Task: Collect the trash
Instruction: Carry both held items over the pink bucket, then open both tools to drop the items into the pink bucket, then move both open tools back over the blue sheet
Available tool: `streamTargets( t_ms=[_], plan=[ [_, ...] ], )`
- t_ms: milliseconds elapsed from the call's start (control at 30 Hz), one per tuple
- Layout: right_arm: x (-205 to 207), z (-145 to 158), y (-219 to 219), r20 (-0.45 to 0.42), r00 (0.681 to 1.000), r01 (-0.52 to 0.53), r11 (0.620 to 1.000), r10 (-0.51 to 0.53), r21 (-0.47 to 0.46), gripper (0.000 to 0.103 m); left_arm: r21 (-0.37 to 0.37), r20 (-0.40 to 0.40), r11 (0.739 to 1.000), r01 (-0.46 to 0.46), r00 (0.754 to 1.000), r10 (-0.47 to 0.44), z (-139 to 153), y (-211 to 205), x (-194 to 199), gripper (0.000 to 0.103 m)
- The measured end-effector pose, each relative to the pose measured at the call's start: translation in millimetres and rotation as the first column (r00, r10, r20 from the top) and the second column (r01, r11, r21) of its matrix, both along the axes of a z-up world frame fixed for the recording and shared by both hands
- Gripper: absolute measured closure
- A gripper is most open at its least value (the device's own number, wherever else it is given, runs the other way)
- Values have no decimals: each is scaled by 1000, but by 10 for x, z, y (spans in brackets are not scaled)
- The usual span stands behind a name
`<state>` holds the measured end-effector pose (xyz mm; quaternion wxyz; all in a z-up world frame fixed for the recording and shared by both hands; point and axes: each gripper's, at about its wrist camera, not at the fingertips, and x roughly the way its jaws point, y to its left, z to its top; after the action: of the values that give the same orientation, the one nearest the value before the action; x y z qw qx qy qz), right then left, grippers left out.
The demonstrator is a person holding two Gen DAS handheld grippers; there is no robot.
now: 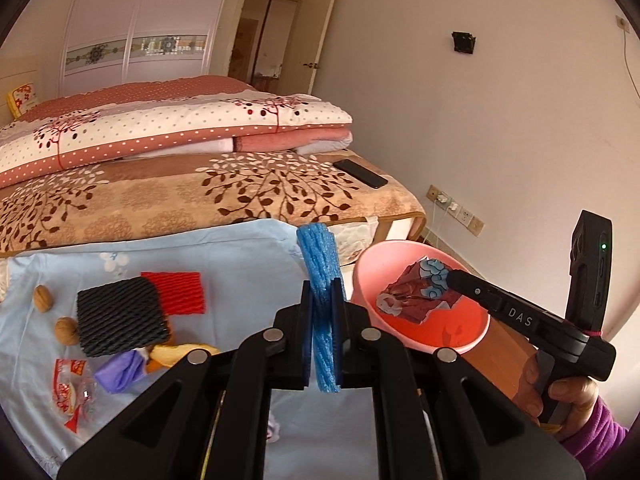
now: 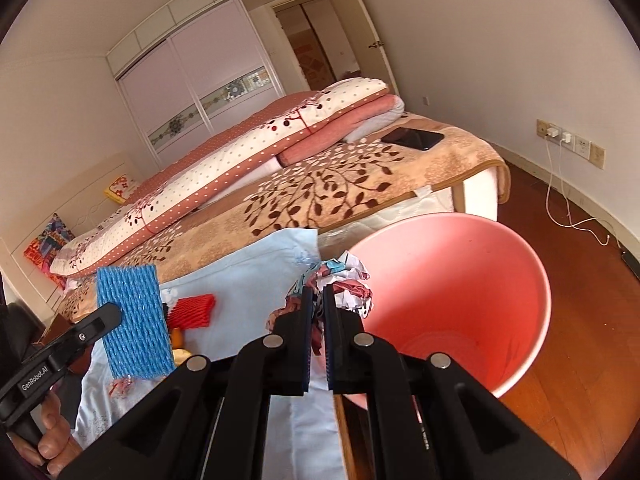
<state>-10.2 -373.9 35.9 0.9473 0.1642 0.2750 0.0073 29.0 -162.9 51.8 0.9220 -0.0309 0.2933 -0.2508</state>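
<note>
My left gripper (image 1: 323, 294) is shut on a blue foam net sleeve (image 1: 322, 268), held upright above the light blue cloth (image 1: 224, 252); the sleeve also shows in the right wrist view (image 2: 134, 320). My right gripper (image 2: 318, 294) is shut on a crumpled printed paper wrapper (image 2: 344, 284), held over the near rim of the pink bin (image 2: 460, 280). In the left wrist view the wrapper (image 1: 416, 292) hangs above the bin's opening (image 1: 460, 332). On the cloth lie a black foam net (image 1: 120, 316), a red foam net (image 1: 180, 292), walnuts (image 1: 66, 330), orange peel (image 1: 180, 354), a purple wrapper (image 1: 120, 370) and a clear red-printed wrapper (image 1: 72, 388).
A bed with a brown leaf-pattern blanket (image 1: 200, 196) and folded quilts (image 1: 160, 132) stands behind the cloth; a black phone (image 1: 360, 173) lies near its corner. Wooden floor (image 2: 580, 300) and a wall with sockets and cables (image 2: 568, 140) are at the right.
</note>
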Motion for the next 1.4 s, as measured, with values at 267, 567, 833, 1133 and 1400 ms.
streamTargets(
  t_ms=[267, 567, 833, 1133, 1400],
  plan=[
    [-87, -143, -364, -32, 995, 96, 995, -96, -19, 98, 9, -6, 992, 128, 992, -128, -81, -679, 129, 95],
    [-124, -281, -609, -65, 988, 138, 990, -138, -14, 98, 56, -64, 986, 158, 986, -155, -300, -1104, 333, 95],
    [-110, -379, -711, -92, 986, 138, 990, -137, 0, 94, 66, -85, 983, 171, 983, -166, -385, -1233, 372, 65],
    [-143, -378, -723, -87, 985, 149, 989, -147, 12, 67, 51, -116, 986, 159, 982, -152, -393, -1169, 403, 65],
    [-167, -314, -545, -72, 992, 109, 994, -108, 4, 66, 55, -102, 989, 141, 986, -135, -331, -1027, 312, 65]
  ],
)
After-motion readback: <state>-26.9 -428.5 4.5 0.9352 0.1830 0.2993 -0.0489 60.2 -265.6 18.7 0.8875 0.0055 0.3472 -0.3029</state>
